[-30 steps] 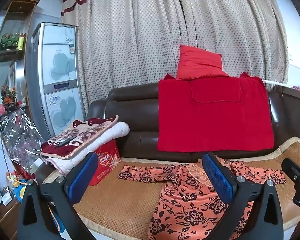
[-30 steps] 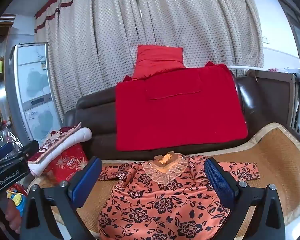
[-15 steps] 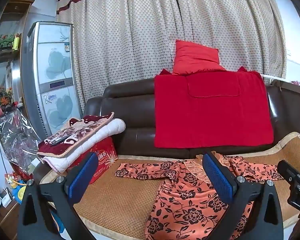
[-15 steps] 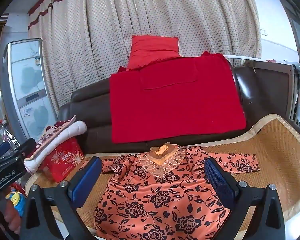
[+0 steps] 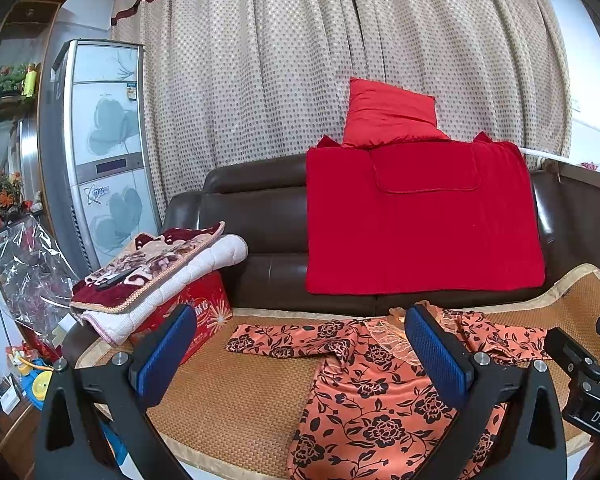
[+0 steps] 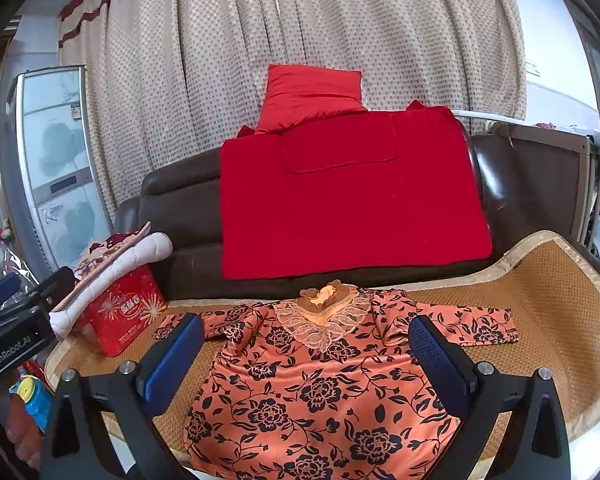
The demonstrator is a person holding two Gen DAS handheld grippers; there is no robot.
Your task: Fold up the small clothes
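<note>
Lying flat, floral blouse (image 6: 320, 392) mid-mat (image 6: 560, 280); both tools (image 5: 300, 354) (image 6: 306, 354) agape above.

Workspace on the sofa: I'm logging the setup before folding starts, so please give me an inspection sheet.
Surface: woven mat over the brown sofa.
Job's things: floral blouse flat, face up, sleeves spread, unfolded.
Clutter: red box under folded quilts; red blanket, red pillow.
Grippers: left tool and right tool open, above the blouse, holding nothing.
Cables: nothing seen.
Surroundings: dotted curtain, refrigerator.
</note>
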